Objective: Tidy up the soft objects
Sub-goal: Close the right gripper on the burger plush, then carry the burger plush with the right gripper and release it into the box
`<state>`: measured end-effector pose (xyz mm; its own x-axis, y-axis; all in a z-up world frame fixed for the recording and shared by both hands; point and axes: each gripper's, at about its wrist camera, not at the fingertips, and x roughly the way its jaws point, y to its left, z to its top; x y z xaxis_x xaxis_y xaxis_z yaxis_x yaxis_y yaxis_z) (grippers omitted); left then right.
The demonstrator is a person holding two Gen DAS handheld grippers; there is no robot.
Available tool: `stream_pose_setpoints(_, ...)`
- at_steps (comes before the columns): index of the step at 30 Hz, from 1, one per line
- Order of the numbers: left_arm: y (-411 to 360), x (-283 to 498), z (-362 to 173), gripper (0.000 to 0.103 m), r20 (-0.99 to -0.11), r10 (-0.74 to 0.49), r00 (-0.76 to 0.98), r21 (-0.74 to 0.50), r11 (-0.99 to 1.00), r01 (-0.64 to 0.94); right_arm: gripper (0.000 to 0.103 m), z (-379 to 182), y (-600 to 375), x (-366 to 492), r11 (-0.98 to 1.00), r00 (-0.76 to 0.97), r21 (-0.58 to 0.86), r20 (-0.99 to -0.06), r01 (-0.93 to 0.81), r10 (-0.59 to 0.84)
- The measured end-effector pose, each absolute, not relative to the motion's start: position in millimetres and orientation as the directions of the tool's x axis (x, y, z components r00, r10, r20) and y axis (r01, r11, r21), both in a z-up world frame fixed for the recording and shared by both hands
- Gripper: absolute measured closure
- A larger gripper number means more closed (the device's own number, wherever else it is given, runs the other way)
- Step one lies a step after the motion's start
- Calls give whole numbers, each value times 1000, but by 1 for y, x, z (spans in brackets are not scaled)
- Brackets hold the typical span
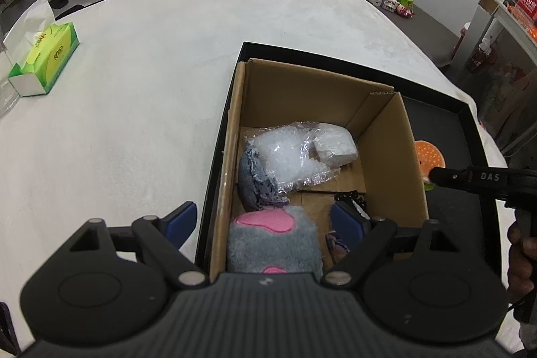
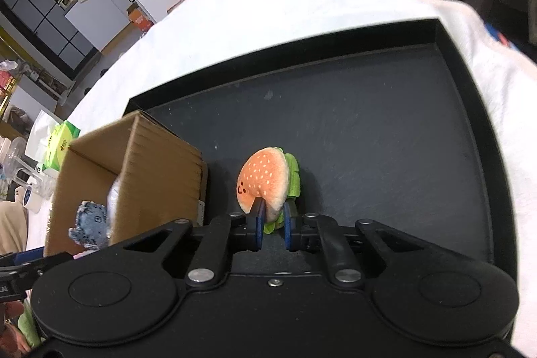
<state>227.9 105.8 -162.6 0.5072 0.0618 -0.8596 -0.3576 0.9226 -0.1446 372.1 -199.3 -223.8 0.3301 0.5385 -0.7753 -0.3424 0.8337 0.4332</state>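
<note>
While the left gripper (image 1: 263, 218) hangs spread over the cardboard box (image 1: 386, 156), the right gripper (image 2: 272, 225) pinches the burger plush (image 2: 263, 180).

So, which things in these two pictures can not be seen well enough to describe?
- Left wrist view: the burger toy is half hidden by the cardboard box wall and the right hand-held gripper.
- Left wrist view: the grey and pink plush is cut off by the left hand-held gripper.
- Right wrist view: the box wall hides its contents.

Between the fingers a fuzzy cloth burger toy (image 2: 265, 182) lies on a matt black tray (image 2: 386, 130), beside a rough cardboard box (image 1: 386, 136) holding crinkly glossy plastic wrap (image 1: 288, 153) and frayed denim (image 1: 253, 180).
</note>
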Motion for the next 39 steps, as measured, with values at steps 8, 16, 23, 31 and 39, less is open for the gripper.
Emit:
stream_pose_setpoints(8,108,218,-159,17,-847,41,530,-172,922,-346,92,-193,-200,363,848,367,400,-775,-348,515)
stream_pose_setpoints(16,112,207,-154,18,-813,50,580,-187,921,-341,92,-154,-189,354,844,409,372,-751,-388,519)
stream_pose_setpoints(23,116,198,-156,23,-799,36,600,-210,919,-334,91,-130,-167,342,826,423,360,-728,-435,540)
stream_pose_setpoints(31,128,192,-168,41,-799,4,601,-251,906,-340,91,-119,-140,329,819,426,331,-727,-469,538)
stream_pose_setpoints(39,136,188,-177,60,-777,-52,627,-321,890,-324,91,-120,-117,320,818,420,300,-741,-492,524)
